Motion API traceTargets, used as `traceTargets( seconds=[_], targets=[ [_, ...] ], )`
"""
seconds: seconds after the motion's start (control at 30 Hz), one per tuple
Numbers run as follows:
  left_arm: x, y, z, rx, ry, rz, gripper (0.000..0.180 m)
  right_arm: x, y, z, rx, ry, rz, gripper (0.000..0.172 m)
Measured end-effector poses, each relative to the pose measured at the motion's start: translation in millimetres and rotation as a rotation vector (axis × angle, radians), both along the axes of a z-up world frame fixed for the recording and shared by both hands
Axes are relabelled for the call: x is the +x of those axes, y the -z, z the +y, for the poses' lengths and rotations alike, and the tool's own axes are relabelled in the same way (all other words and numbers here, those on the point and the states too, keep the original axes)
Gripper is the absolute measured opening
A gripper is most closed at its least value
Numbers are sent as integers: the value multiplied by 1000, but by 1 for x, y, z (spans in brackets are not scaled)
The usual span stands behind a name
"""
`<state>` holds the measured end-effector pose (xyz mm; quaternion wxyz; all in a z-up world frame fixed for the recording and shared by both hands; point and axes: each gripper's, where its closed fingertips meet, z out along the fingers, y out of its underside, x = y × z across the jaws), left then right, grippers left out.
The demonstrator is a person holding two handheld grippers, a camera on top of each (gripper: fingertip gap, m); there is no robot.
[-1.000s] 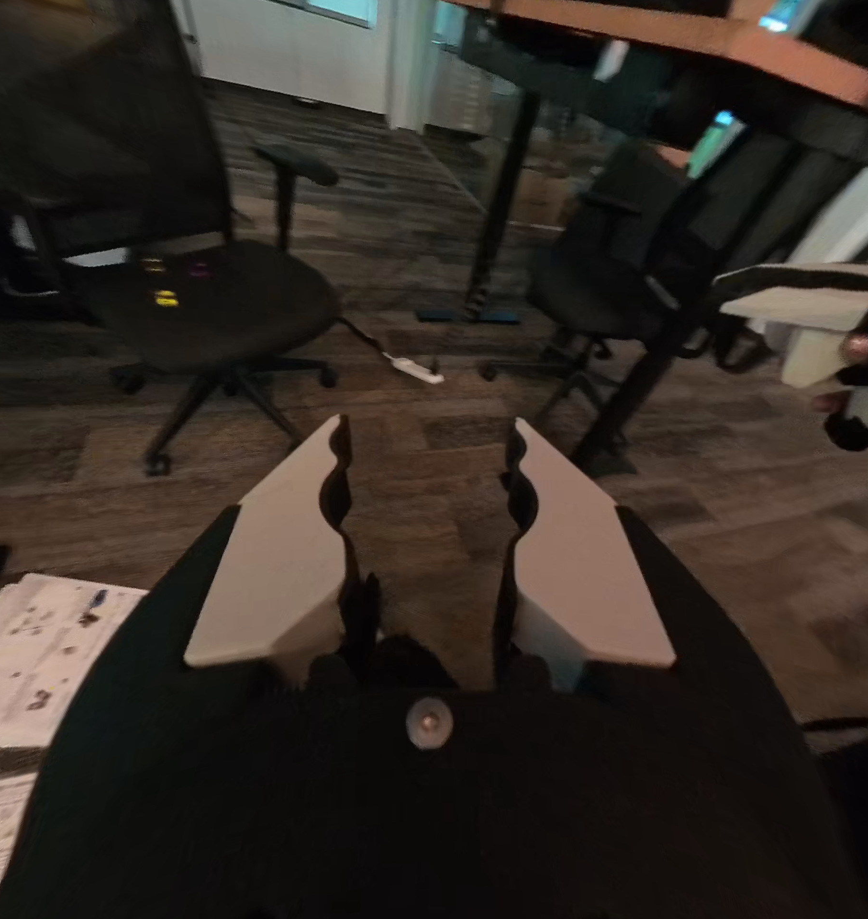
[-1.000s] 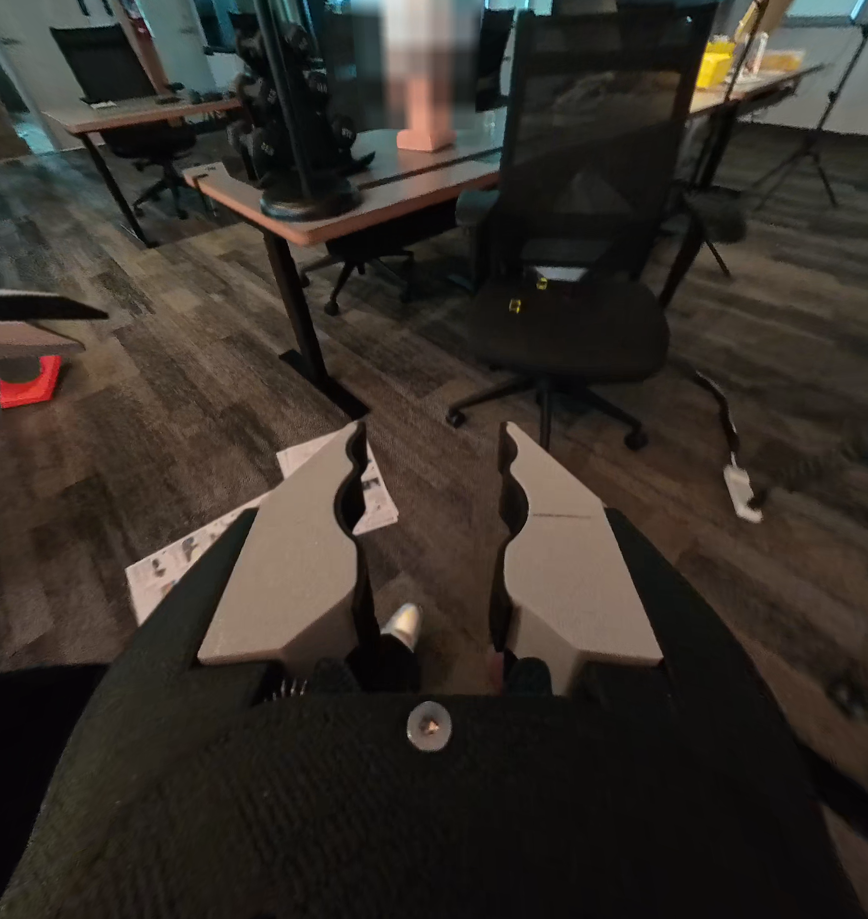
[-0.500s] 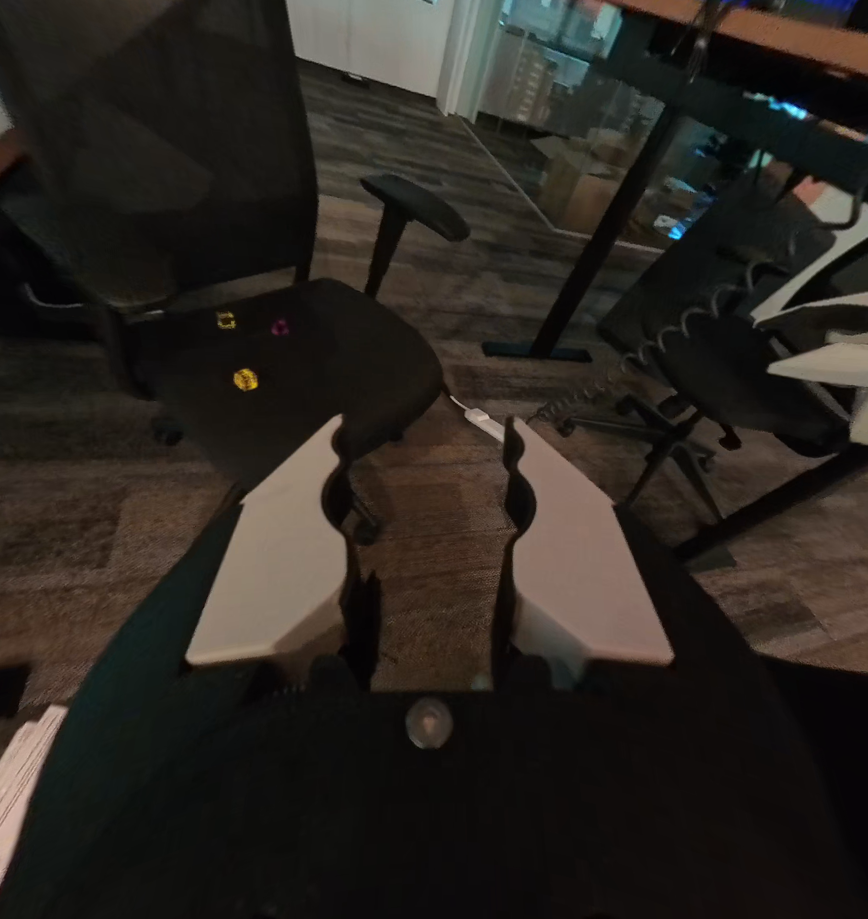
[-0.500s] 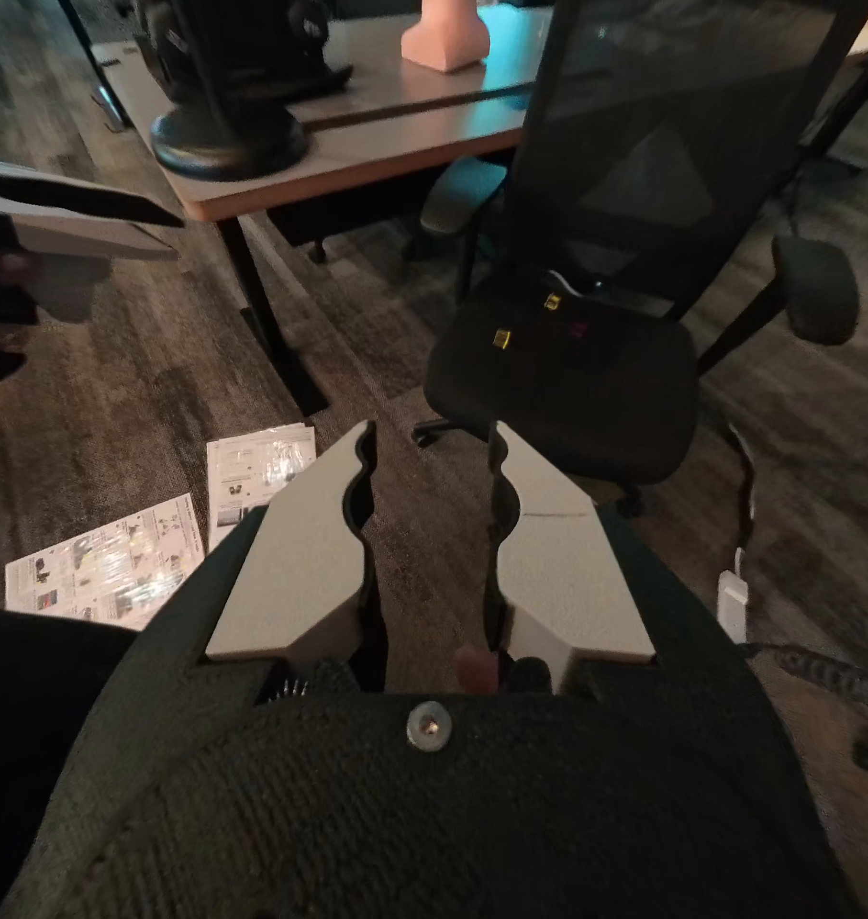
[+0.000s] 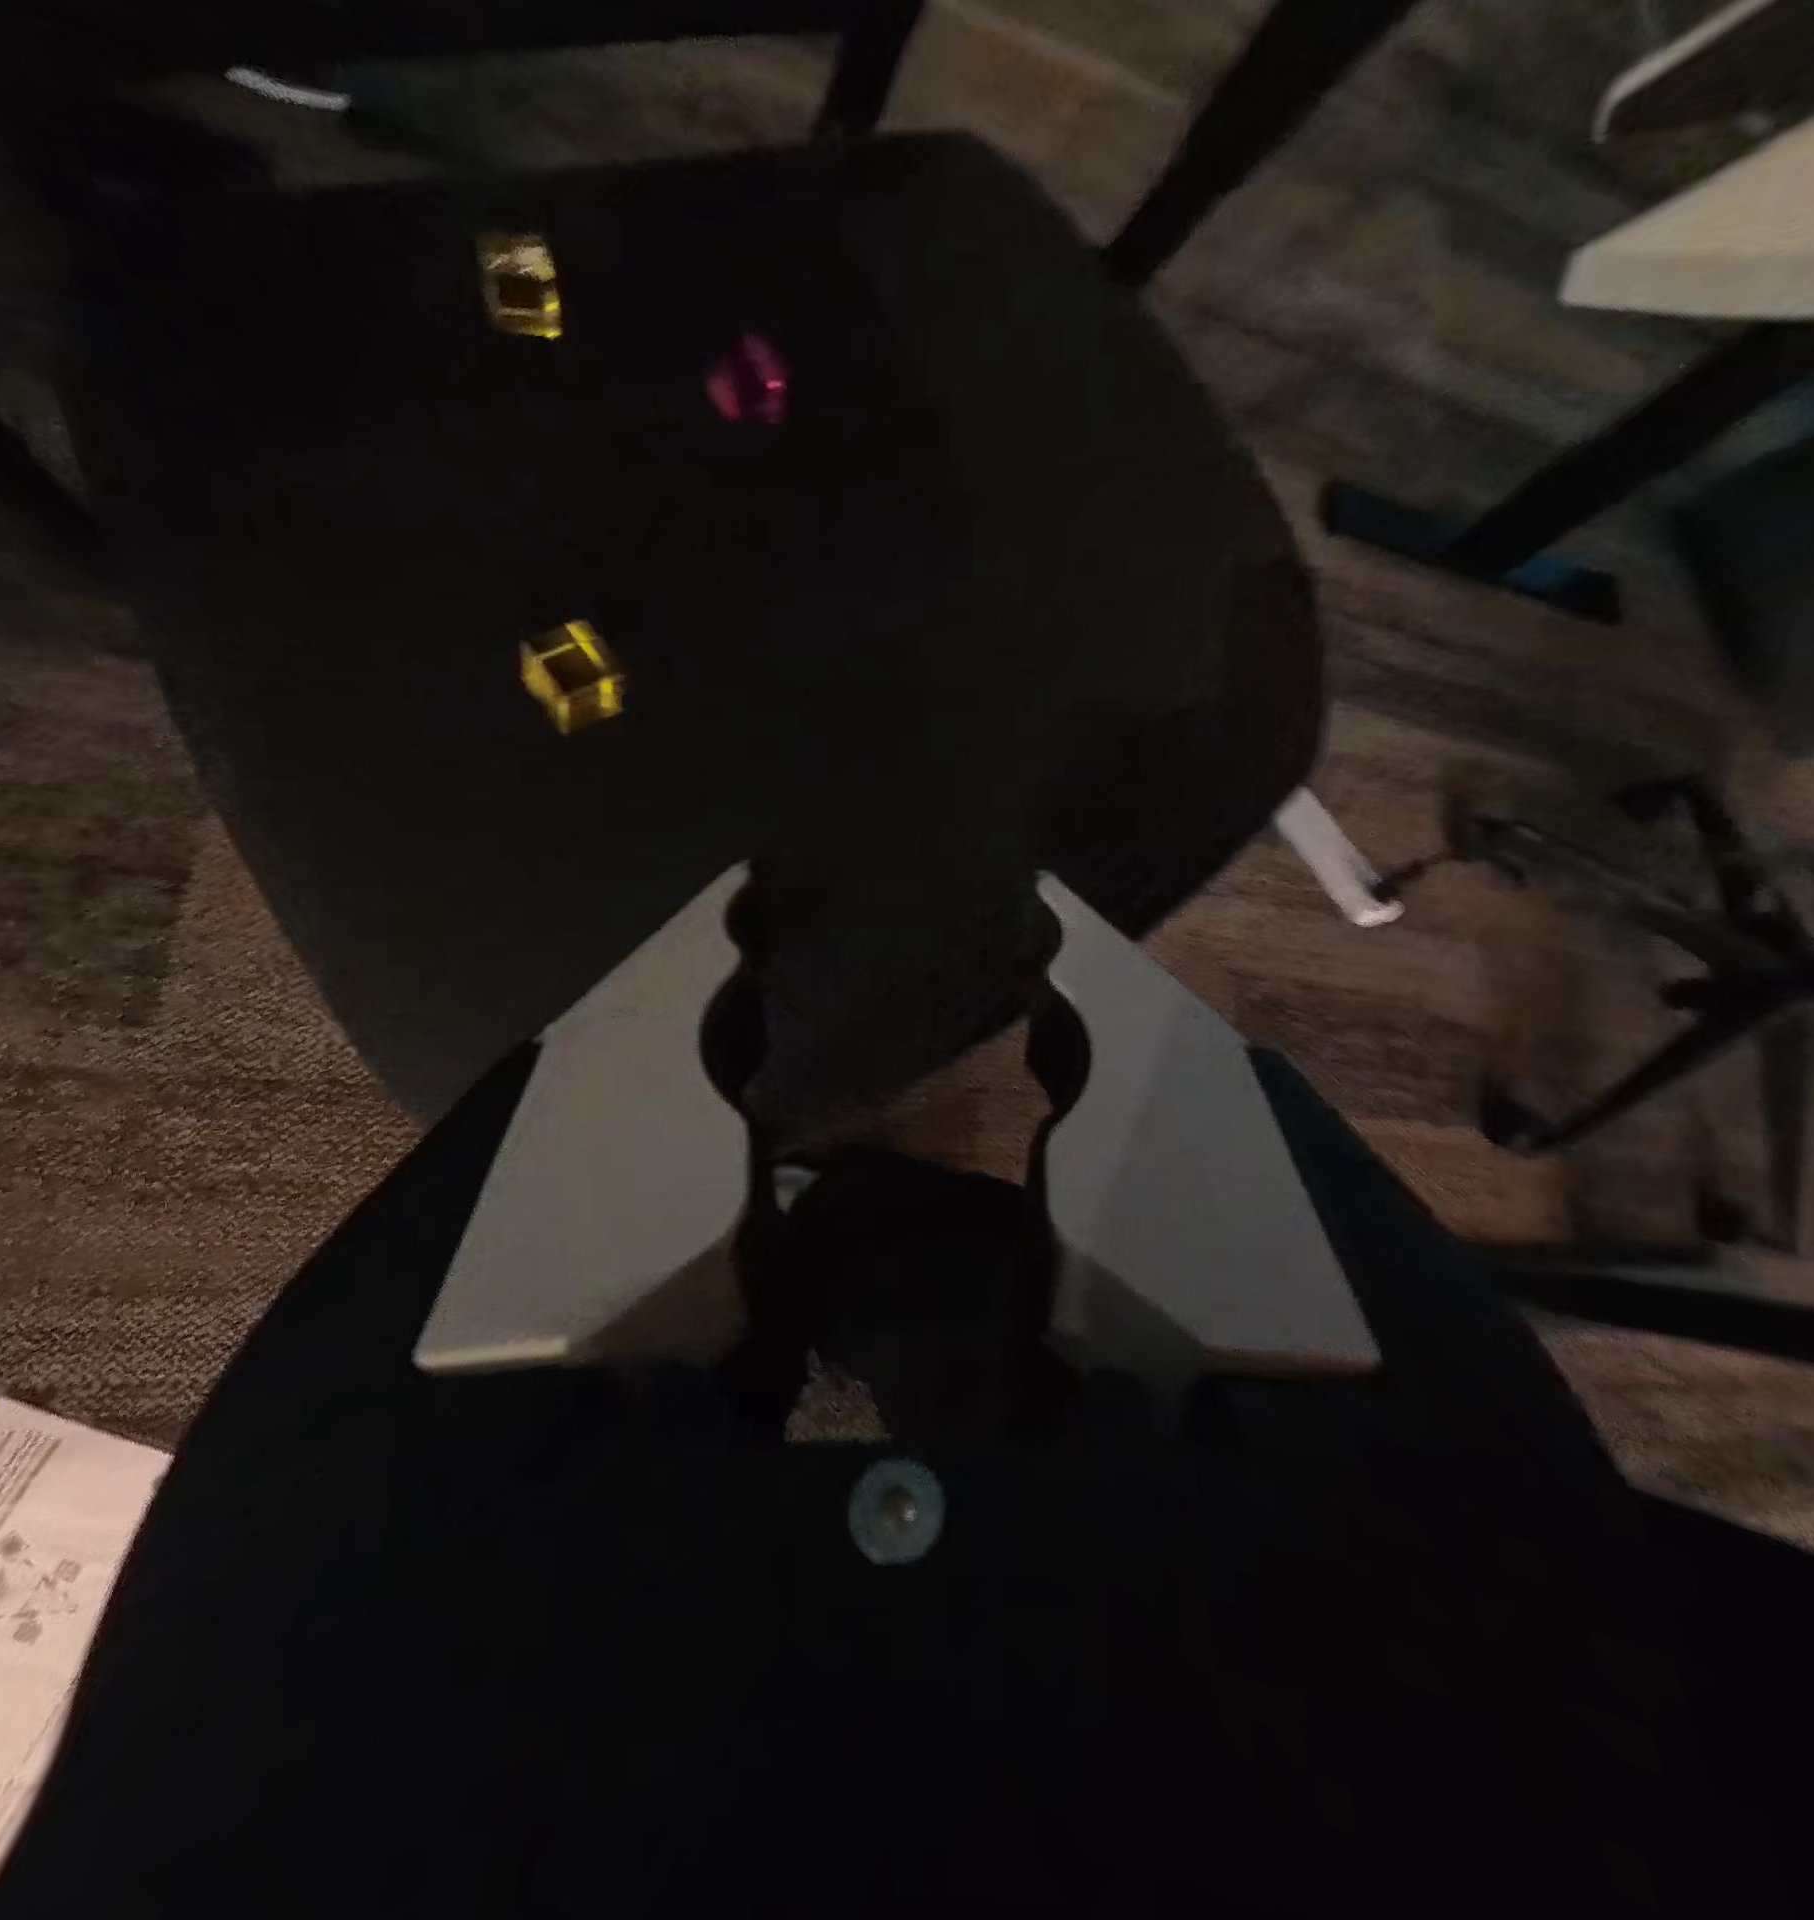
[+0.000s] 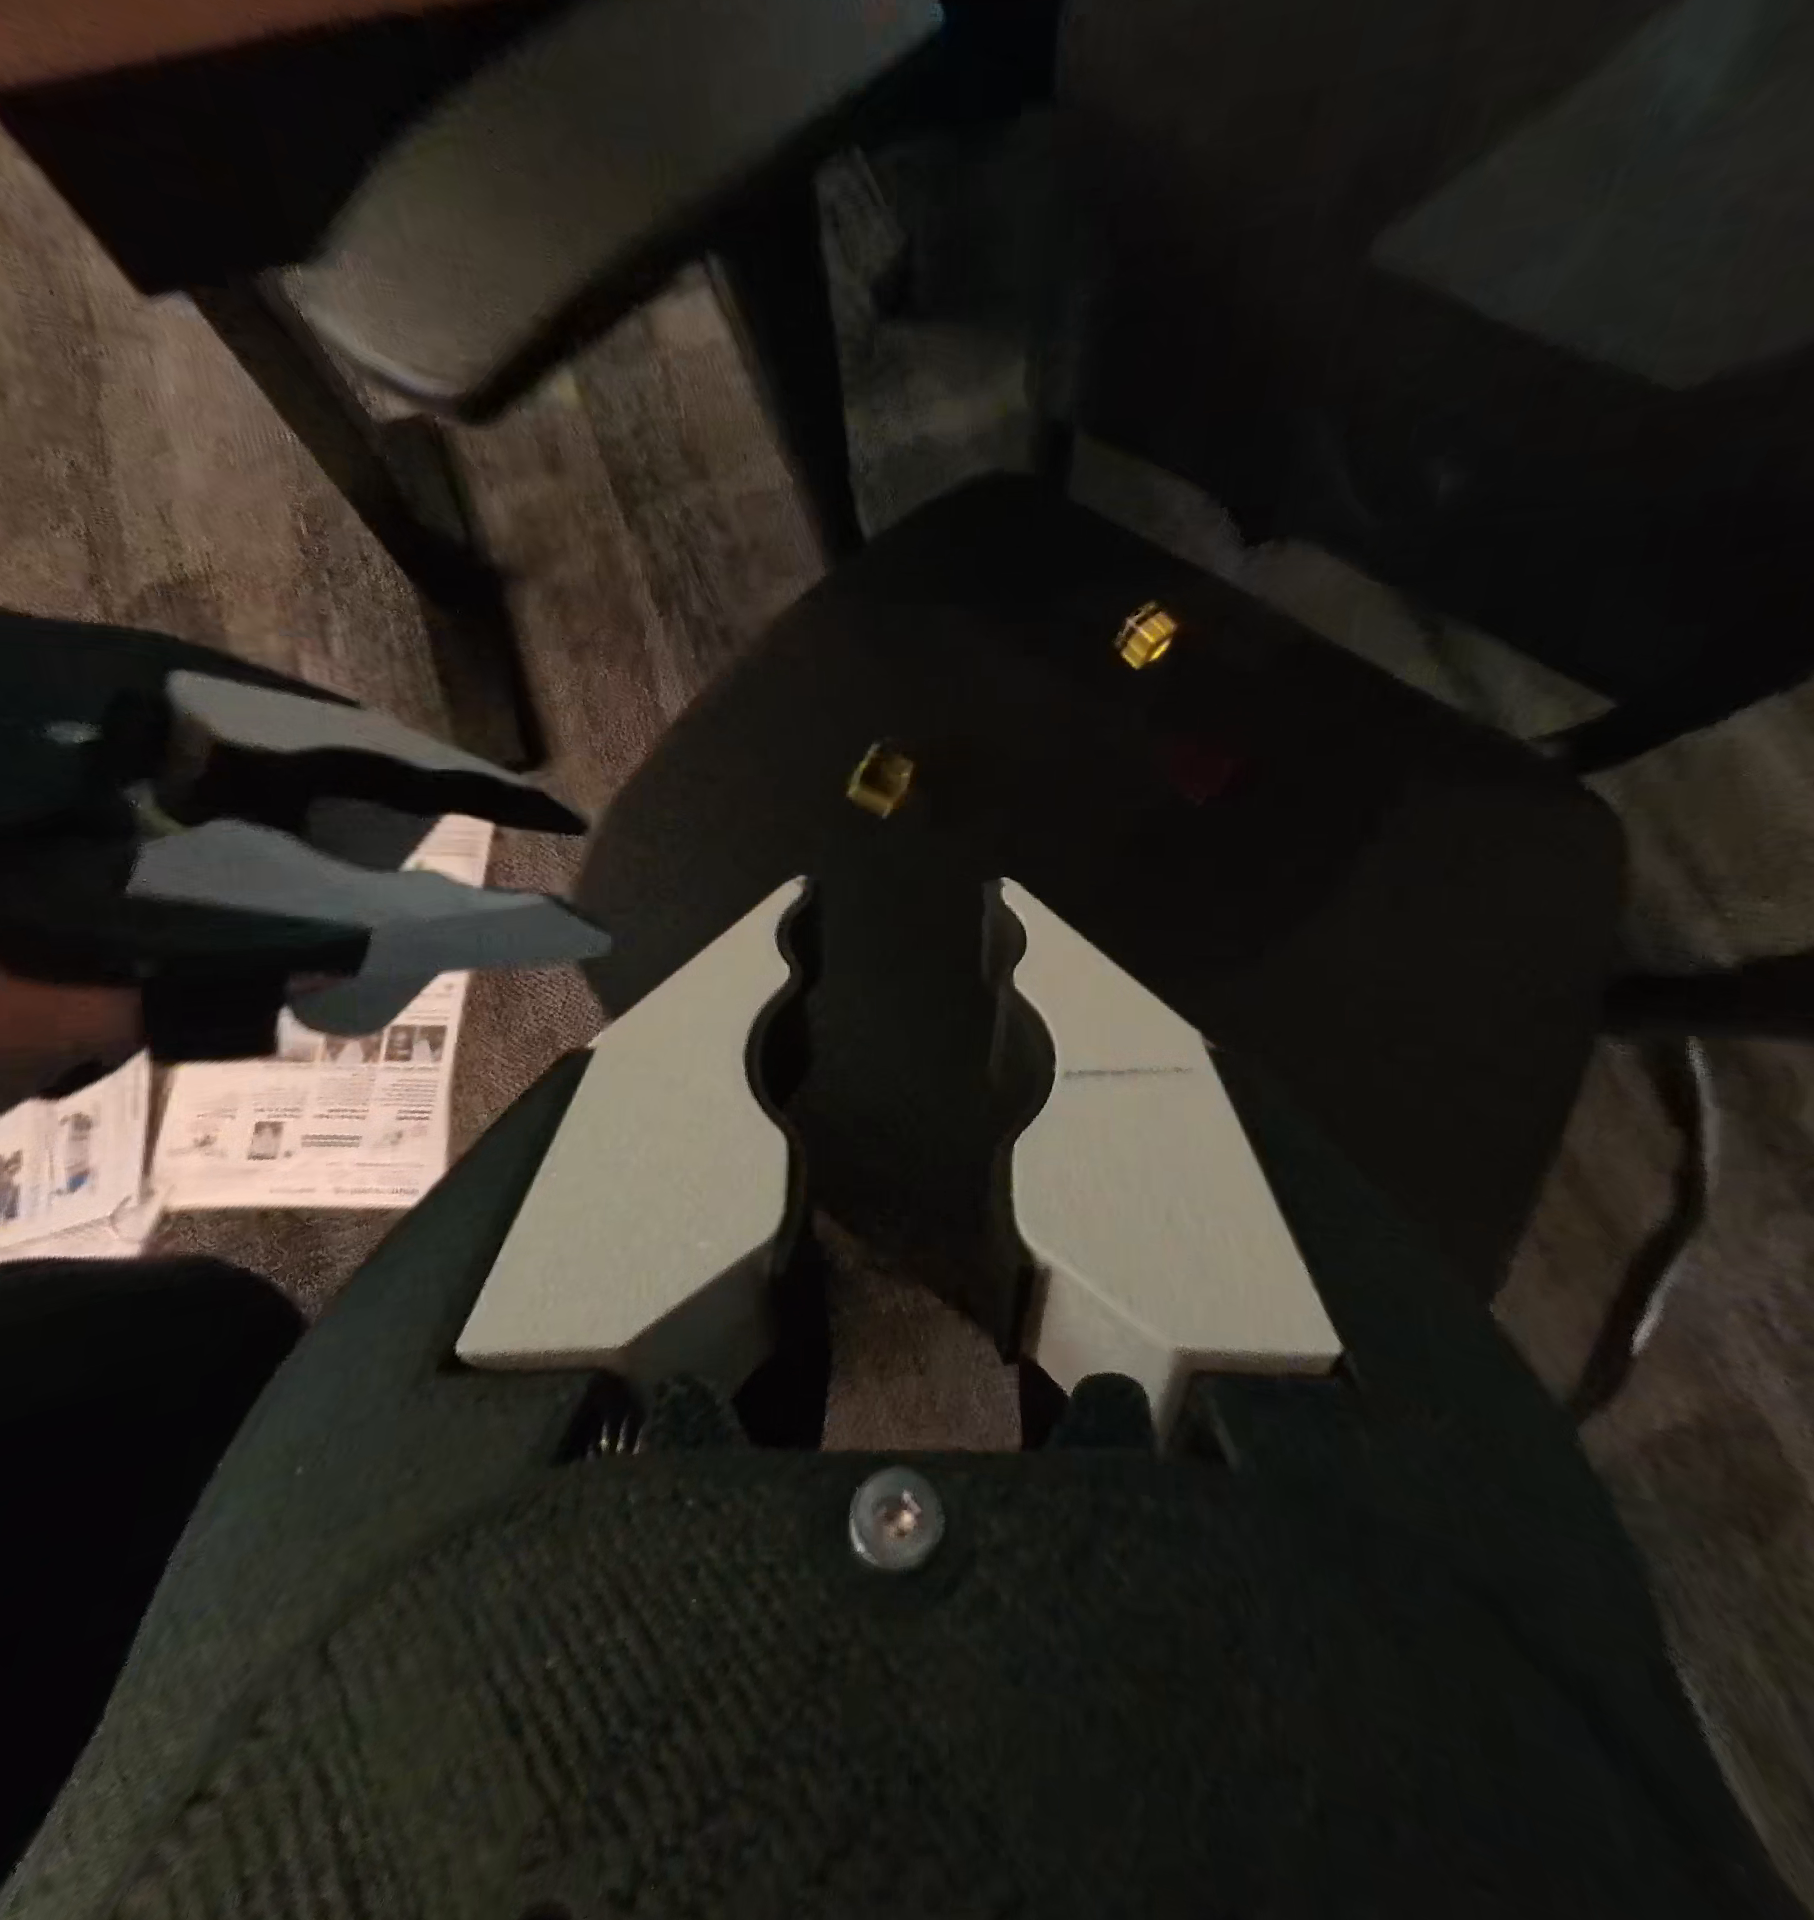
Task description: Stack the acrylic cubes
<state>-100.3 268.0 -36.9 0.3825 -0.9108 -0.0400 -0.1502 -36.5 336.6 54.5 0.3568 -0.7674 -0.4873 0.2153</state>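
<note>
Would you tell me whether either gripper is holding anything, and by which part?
Nothing is held: the left gripper and right gripper are both open above the black chair seat.

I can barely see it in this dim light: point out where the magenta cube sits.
The magenta cube lies on the black chair seat, right of the far yellow cube in the left wrist view; in the right wrist view it is a dim dark-red patch.

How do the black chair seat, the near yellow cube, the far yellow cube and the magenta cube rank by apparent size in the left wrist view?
1. Black chair seat, by far.
2. Near yellow cube.
3. Far yellow cube, about alike; nearness and blur leave it unsure.
4. Magenta cube, slightly smaller, dim.
</note>
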Motion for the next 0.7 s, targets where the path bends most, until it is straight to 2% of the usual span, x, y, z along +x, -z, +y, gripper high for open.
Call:
traceTargets(
  seconds=[0.13,0.2,0.3,0.43,0.53,0.7],
  targets=[
    [-37,62,47,-82,-76,110,65,-34,83,90,-35,-75,-97,42],
    [-45,86,64,-81,-38,161,66,-47,122,123,-42,-161,-155,47],
    [-51,115,80,-62,81,232,76,-62,169,161,-2,-329,-253,53],
    [-53,129,91,-1,238,252,87,-78,216,191,22,-529,-356,61],
    [-56,132,100,24,296,211,79,-79,244,203,37,-663,-483,62],
    [-63,138,120,21,335,111,68,-70,267,212,11,-783,-594,43]
  ],
)
